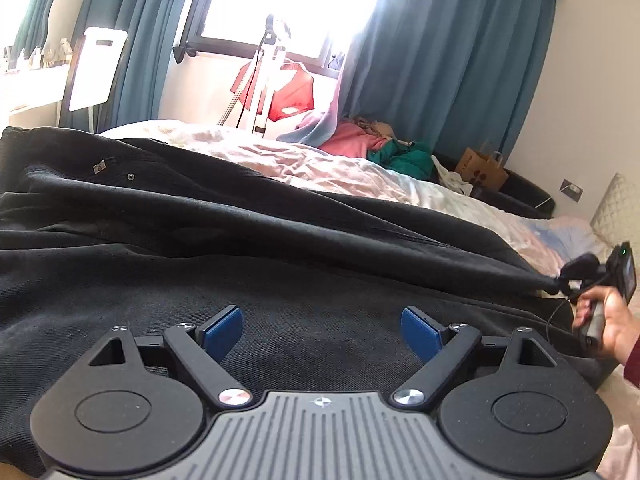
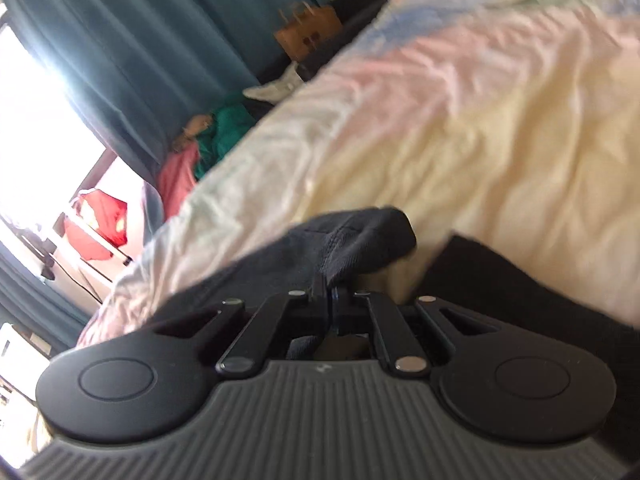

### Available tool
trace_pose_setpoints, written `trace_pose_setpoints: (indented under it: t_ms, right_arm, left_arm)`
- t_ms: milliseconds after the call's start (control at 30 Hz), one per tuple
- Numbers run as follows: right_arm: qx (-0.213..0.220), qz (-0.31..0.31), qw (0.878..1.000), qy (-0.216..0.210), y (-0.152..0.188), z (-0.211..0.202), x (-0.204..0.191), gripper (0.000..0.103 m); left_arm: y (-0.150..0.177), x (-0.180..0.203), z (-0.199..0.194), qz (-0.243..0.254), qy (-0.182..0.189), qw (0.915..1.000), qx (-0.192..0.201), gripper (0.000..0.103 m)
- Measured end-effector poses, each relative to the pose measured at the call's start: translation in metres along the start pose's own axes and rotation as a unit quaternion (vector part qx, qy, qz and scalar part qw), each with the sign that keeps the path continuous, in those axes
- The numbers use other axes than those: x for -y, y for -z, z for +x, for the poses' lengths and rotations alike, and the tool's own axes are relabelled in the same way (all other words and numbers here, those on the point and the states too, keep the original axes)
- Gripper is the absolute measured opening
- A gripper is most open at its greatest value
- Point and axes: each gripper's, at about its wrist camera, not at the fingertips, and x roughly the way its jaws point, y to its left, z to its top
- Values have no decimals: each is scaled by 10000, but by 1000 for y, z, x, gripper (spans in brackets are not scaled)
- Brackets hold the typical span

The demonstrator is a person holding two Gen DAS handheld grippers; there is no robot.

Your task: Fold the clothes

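I hold one gripper in each hand, so there are two. My left gripper (image 1: 322, 330) points a little down and hangs low over the black pants (image 1: 200, 240), which lie spread out on the bed (image 1: 320, 160). Its two blue fingers (image 1: 222, 330) stand wide apart, and nothing is between them; I only see black cloth under them. My right gripper (image 2: 329, 294) is tipped over to one side, so the room looks slanted from there. Its two fingers are pressed tight together, and they pinch one end of the black pants, a bunched-up edge of cloth (image 2: 360, 240) that sticks out just past the tips. From my left side I can see my right hand (image 1: 604, 320) at the far right edge, wrapped around the handle, with a dark red sleeve (image 1: 632, 364) on the wrist. The black cloth is pulled into one long ridge that runs to that gripper. I count one pair of black pants. I see two small metal studs (image 1: 130, 176) near its top part. The bed has one pale, wrinkled cover. Behind it there are blue curtains (image 1: 440, 80), one bright window (image 1: 296, 0), one red shirt (image 1: 288, 92) hanging up, one brown paper bag (image 1: 482, 168), and a heap of pink and green clothes (image 1: 380, 148).
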Motion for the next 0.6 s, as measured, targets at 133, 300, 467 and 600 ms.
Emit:
trace_pose_setpoints:
  t_ms: [133,300,467,600]
  right_arm:
    - [-197,171,9995,202,-10,10,-18,5]
    - [504,-956,9941,-84,-77,-3,-144,5]
    - [1661,-1561,9676,-1088,-100,-52,-208,5]
    - [1659,-1854,9654,-785,-80,-46,-152,5]
  left_arm:
    - [-1,0,-2,46,-20,10000,28,88]
    - [-2,2,2,35,-15,10000,-61,88]
    - [-1,7,7,155,63,9998,-124,88]
    - [4,10,3,299,159,9994,-86,88]
